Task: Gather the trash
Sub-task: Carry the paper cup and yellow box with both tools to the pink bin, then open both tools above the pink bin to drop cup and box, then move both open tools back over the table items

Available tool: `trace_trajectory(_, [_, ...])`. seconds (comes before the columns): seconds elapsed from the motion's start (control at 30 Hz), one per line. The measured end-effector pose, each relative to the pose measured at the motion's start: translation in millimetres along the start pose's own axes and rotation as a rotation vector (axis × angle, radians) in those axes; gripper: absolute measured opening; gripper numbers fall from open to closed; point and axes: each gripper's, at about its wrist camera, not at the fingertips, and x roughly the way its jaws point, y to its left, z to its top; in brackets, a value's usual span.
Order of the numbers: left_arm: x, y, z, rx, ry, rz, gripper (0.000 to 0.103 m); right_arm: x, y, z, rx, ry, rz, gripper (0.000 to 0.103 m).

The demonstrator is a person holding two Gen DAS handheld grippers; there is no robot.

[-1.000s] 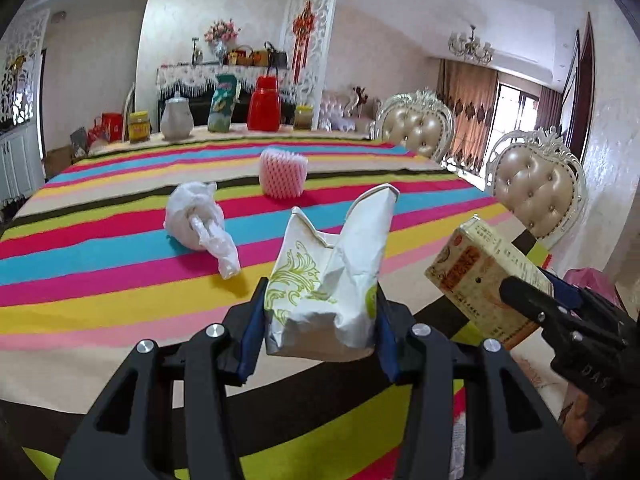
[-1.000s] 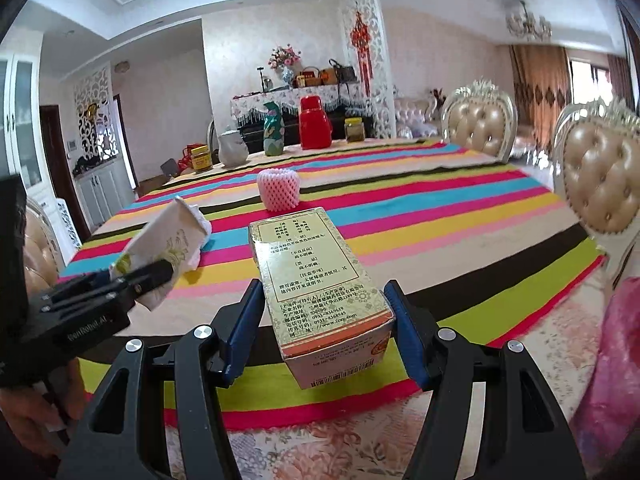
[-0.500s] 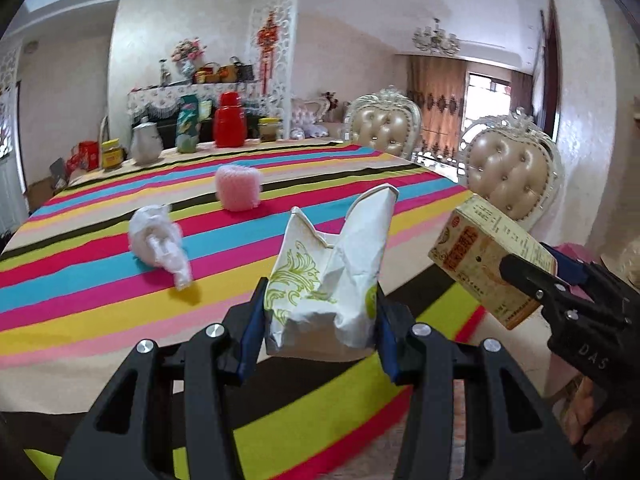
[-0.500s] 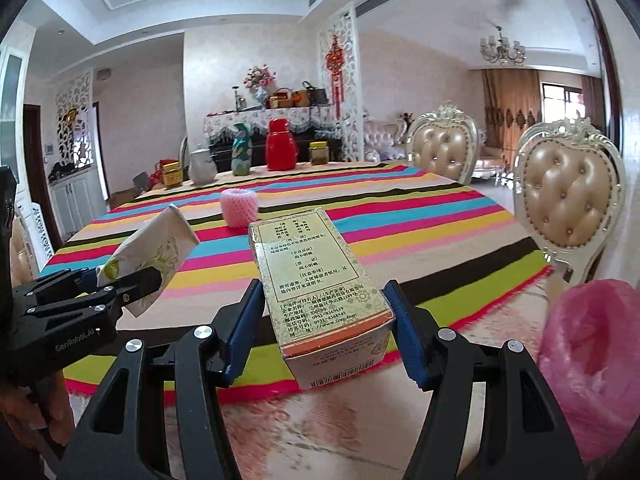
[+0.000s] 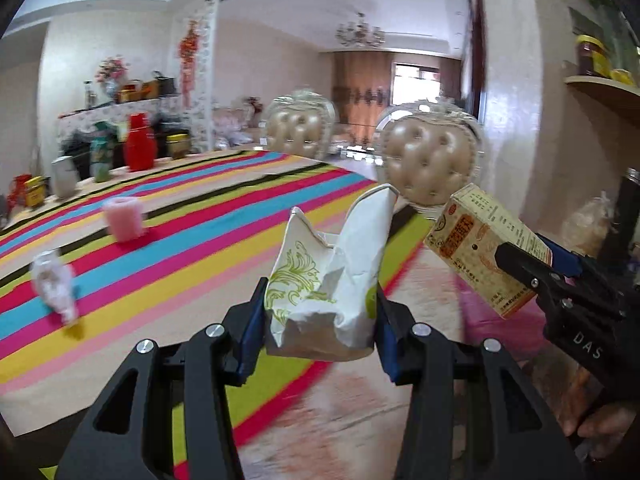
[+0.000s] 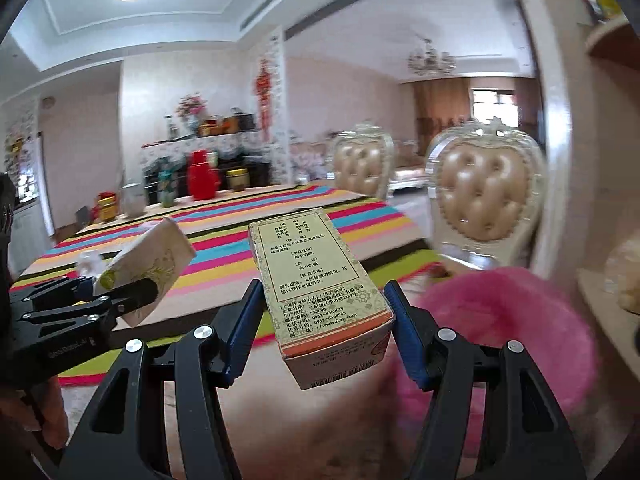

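My left gripper (image 5: pixel 318 330) is shut on a crumpled white paper bag with green print (image 5: pixel 328 280), held in the air off the table's corner. It also shows in the right wrist view (image 6: pixel 144 268). My right gripper (image 6: pixel 326 334) is shut on a tan medicine carton (image 6: pixel 316 280), also in the left wrist view (image 5: pixel 480 248). A pink trash bag (image 6: pixel 512 332) sits low to the right of the carton. On the striped table (image 5: pixel 168 240) lie a white crumpled bag (image 5: pixel 54 284) and a pink foam net (image 5: pixel 122 218).
Two padded chairs (image 5: pixel 428 160) stand along the table's right side. A red jug (image 5: pixel 138 148), a kettle and jars stand at the table's far end. A wooden shelf (image 6: pixel 608 292) is at the far right. The floor is patterned tile.
Both grippers have swung right and away from the table with their loads. The pink trash bag has come closer in the right wrist view. The table's corner now lies left.
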Motion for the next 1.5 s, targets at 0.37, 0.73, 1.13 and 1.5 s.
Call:
trace_trajectory(0.37, [36.8, -75.0, 20.8, 0.061, 0.018, -0.203, 0.046, -0.4, -120.2, -7.2, 0.122, 0.045, -0.277, 0.061])
trace_trajectory(0.73, [105.3, -146.4, 33.4, 0.109, 0.091, -0.345, 0.046, 32.5, -181.9, -9.1, 0.185, 0.066, -0.308, 0.063])
trace_trajectory(1.13, [155.5, -206.2, 46.5, 0.105, 0.158, -0.465, 0.063, -35.6, -198.0, 0.8, 0.247, -0.075, -0.336, 0.076])
trace_trajectory(1.5, [138.4, -169.9, 37.7, 0.142, 0.095, -0.306, 0.098, -47.9, -181.9, 2.9, 0.205, -0.089, -0.307, 0.076])
